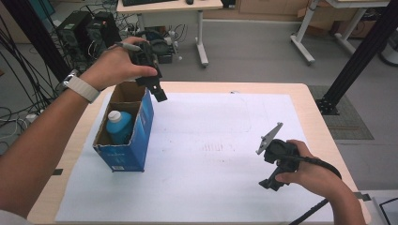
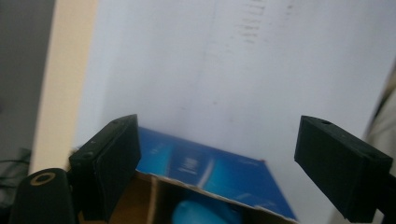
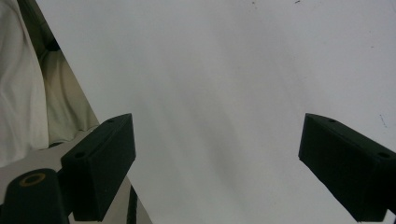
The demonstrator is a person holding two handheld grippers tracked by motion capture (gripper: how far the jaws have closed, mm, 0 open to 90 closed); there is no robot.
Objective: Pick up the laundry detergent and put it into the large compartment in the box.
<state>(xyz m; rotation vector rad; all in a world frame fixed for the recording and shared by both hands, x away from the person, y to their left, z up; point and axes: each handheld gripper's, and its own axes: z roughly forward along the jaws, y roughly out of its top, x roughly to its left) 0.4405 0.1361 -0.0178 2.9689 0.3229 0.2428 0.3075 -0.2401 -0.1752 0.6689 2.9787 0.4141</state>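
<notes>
A wooden table [image 1: 309, 101] under a white paper sheet [image 1: 211, 154] holds an open blue cardboard box [image 1: 133, 140] on its left side, with a blue bottle [image 1: 119, 126] standing inside. The left gripper [image 1: 159, 93] hovers above the box's far rim, jaws apart and empty. It seems poised over the bottle; next it would need to descend between the flaps. The right gripper [image 1: 272, 183] rests near right, jaws apart, nothing between them.
</notes>
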